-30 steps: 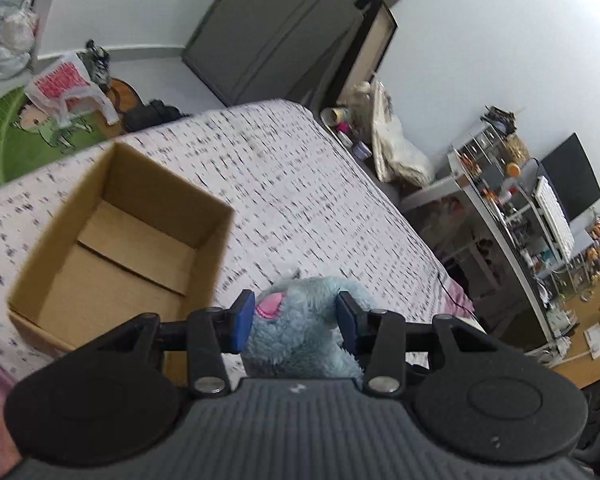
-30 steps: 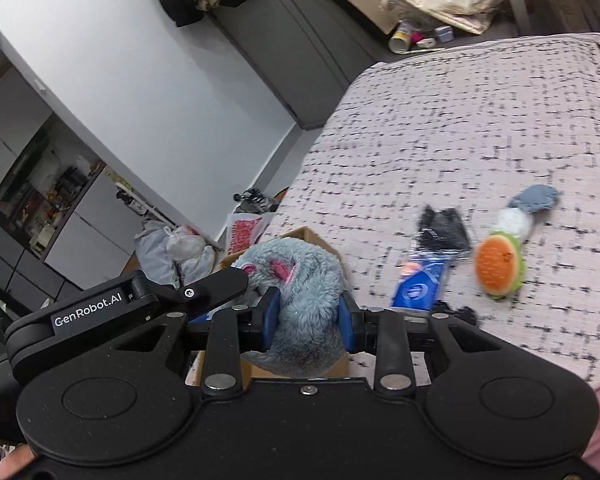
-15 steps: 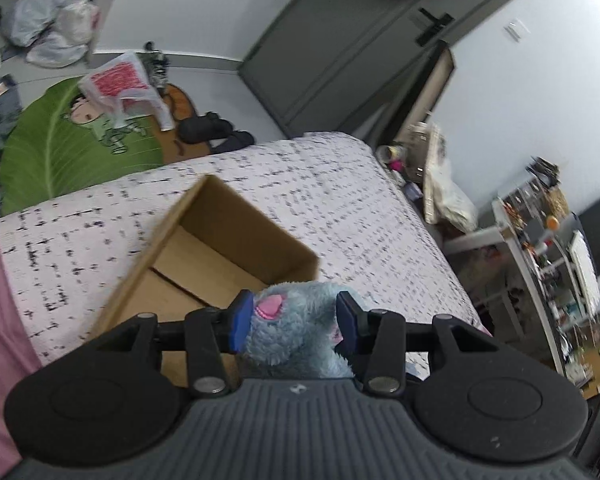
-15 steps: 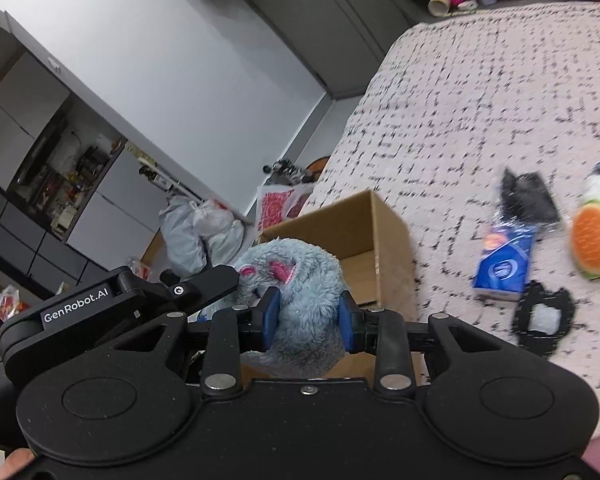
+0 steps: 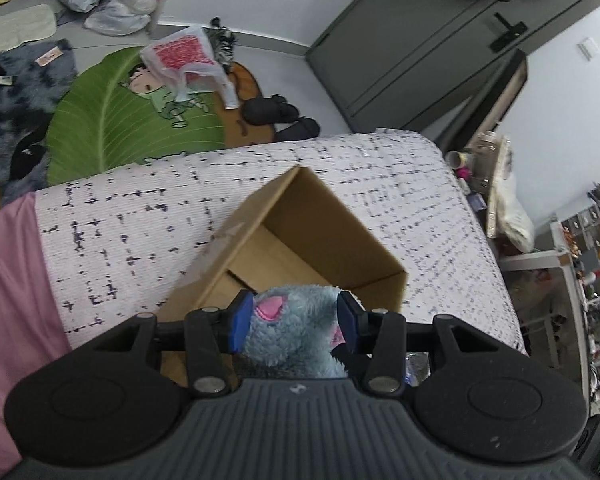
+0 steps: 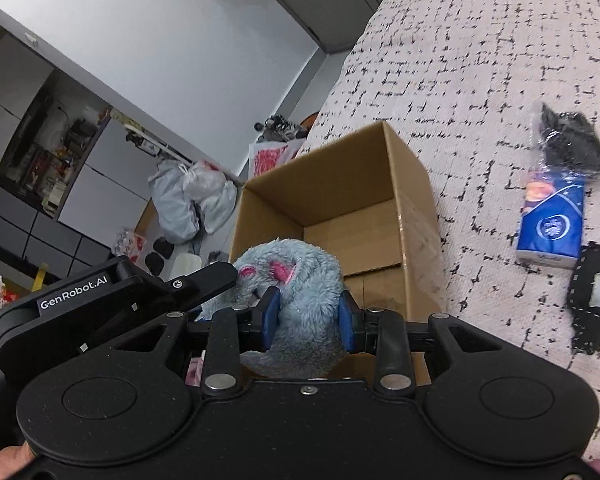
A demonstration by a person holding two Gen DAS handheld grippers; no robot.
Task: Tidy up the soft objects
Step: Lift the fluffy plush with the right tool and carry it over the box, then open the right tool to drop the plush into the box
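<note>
A fluffy blue plush toy [image 5: 292, 332] with pink ears is held by both grippers at once. My left gripper [image 5: 294, 320] is shut on its head end. My right gripper [image 6: 306, 318] is shut on its body [image 6: 300, 280], and the left gripper's black body [image 6: 112, 300] shows beside it. The toy hangs over the near edge of an open, empty cardboard box [image 5: 300, 232] on the bed; the box also shows in the right wrist view [image 6: 348, 200].
The bed has a white blanket with black dashes [image 6: 480, 60] and a pink sheet [image 5: 8, 280]. A blue tissue pack [image 6: 550, 228], a black bagged item [image 6: 572, 144] and a black pouch [image 6: 592, 300] lie right of the box. The floor holds a green leaf rug [image 5: 112, 120] and bags.
Both grippers have carried the plush toy towards the box, which now lies right under and ahead of it. The orange and green toy has left the right wrist view.
</note>
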